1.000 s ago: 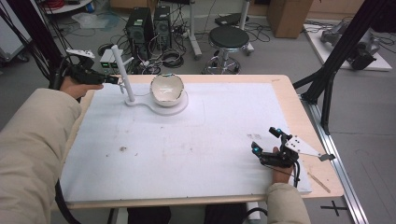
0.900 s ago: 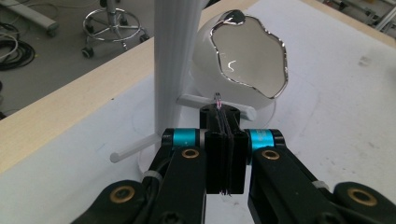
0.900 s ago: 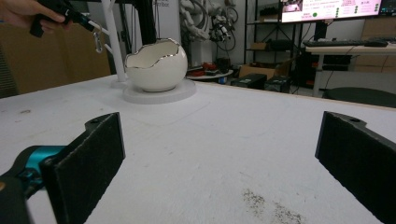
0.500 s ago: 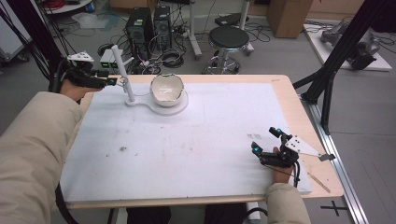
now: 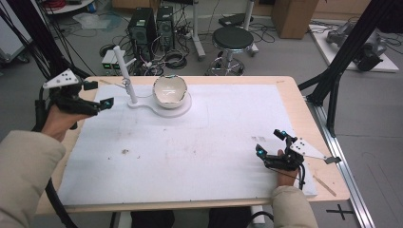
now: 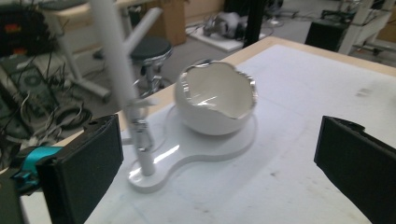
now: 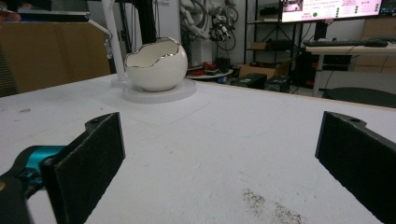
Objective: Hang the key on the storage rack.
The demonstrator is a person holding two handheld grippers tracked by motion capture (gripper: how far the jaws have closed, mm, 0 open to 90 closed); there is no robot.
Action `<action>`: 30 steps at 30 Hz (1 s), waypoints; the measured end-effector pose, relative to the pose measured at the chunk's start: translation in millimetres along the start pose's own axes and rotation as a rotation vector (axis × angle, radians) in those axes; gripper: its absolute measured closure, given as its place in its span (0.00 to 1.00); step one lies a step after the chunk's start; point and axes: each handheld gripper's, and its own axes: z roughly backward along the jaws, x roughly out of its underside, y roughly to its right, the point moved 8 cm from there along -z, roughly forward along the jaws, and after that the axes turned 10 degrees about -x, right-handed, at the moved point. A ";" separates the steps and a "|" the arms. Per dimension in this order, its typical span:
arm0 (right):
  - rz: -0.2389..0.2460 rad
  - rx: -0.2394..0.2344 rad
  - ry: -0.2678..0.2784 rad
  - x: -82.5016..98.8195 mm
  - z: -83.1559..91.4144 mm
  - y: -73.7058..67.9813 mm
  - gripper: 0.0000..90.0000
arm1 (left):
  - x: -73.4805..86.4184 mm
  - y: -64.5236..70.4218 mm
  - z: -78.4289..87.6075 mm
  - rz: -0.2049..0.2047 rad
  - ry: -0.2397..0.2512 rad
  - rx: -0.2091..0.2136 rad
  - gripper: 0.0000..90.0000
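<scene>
Nearest the person, at about five o'clock on the table (image 5: 294, 102), the right gripper (image 5: 271, 143) rests low on the white mat (image 5: 199, 147) with its jaws spread wide and nothing between them. From its own view, the two black pads frame bare mat, with a small smear of dark specks (image 7: 273, 207) just ahead.

Farther off, at about ten o'clock, the left gripper (image 5: 97, 95) hangs above the table's left edge, its jaws also wide apart and empty. It points toward the white stand (image 5: 161, 107), which sits near the far edge at roughly eleven o'clock.

The stand is a flat, glossy white base that carries two things. On its round end sits an egg-shaped bowl (image 6: 215, 100), white with a jagged, silver-edged rim like a cracked shell. On the narrow end rises a slim white post (image 6: 122, 79) with a short branch near the top and a small metal clip (image 6: 140, 128) partway up.

The piece looks like glazed ceramic: stiff, probably fairly heavy for its size, slick to the touch and easily chipped, above all along the thin broken rim. The post seems the likeliest place for a pinch, low down near the base where it is strongest. Whether bowl and base are one piece cannot be told.
</scene>
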 end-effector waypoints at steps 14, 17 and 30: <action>0.009 0.002 -0.004 0.2 -0.3 -0.6 0.00 | 58.0 68.9 15.2 0.012 0.123 0.077 0.02; 0.009 0.001 -0.005 0.3 -0.2 -0.7 0.00 | 71.3 79.8 17.6 0.008 0.151 0.066 0.02; 0.012 0.003 -0.009 0.6 -0.4 -1.5 0.00 | 126.7 107.3 19.9 0.083 0.185 0.032 0.02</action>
